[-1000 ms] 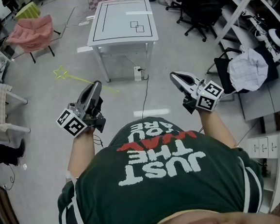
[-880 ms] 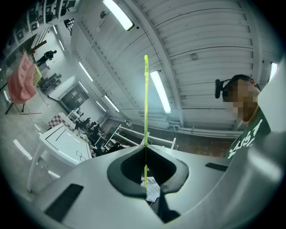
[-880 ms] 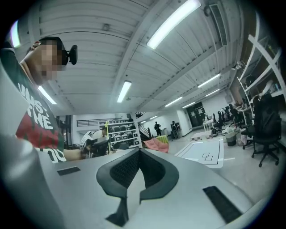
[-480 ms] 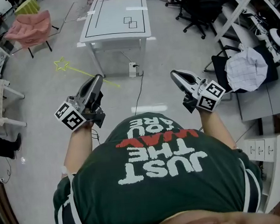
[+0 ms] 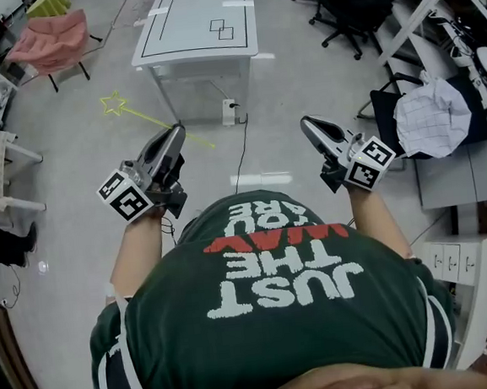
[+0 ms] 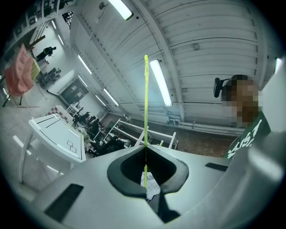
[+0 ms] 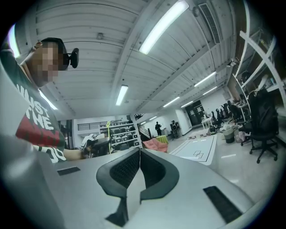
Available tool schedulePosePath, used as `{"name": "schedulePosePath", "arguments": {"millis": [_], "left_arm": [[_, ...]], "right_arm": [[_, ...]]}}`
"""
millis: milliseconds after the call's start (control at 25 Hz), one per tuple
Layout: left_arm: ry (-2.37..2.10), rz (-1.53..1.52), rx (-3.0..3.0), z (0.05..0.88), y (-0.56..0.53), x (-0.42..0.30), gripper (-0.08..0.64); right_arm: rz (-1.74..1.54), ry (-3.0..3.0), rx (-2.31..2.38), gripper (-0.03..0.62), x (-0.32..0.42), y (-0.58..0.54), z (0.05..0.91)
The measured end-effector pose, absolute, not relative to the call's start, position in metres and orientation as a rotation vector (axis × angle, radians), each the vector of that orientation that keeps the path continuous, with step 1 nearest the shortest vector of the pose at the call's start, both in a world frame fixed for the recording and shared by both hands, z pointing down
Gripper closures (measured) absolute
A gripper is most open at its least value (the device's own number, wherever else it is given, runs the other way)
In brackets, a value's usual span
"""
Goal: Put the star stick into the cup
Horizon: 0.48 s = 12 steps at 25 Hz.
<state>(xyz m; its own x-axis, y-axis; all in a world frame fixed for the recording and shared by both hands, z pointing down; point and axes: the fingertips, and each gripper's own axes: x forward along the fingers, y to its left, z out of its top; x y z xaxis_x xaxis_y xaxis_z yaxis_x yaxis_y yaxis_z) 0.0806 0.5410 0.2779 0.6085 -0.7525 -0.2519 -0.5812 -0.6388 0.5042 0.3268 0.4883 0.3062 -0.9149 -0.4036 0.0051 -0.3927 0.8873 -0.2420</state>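
Yellow-green star stick (image 5: 139, 115), thin and star-tipped, sits clamped in left gripper (image 5: 176, 131).

1. Pale grey glossy floor (image 5: 76, 212), which carries all the furniture.
2. White rectangular table on white legs (image 5: 182, 21), far centre. Its top bears a black border line and two small overlapping black-outlined squares (image 5: 226, 32).
3. Small white socket box (image 5: 229, 111) on the floor, just beside the table's near right leg. A thin black cable (image 5: 242, 144) runs from it along the floor toward the near side.
4. Pink fabric chair (image 5: 48, 41), far left.
5. Black wheeled office chairs (image 5: 354, 6), far right.
6. White drawer cabinet (image 5: 462, 257), near right.
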Motion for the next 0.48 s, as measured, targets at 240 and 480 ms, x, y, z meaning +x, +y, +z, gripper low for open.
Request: {"name": "schedulePosePath", "arguments": {"millis": [240,480], "left_arm": [[-1.021,-0.651,2.450,0.289,0.498,0.056,0.549],[-0.949,-0.690,2.474,0.307,0.431,-0.005,0.549]], "right_arm": [[-0.395,3.010,-0.666,0.558,0.297,0.447,0.309],[-0.350,3.031,-0.720,0.558,0.236,0.393,0.320]]}}
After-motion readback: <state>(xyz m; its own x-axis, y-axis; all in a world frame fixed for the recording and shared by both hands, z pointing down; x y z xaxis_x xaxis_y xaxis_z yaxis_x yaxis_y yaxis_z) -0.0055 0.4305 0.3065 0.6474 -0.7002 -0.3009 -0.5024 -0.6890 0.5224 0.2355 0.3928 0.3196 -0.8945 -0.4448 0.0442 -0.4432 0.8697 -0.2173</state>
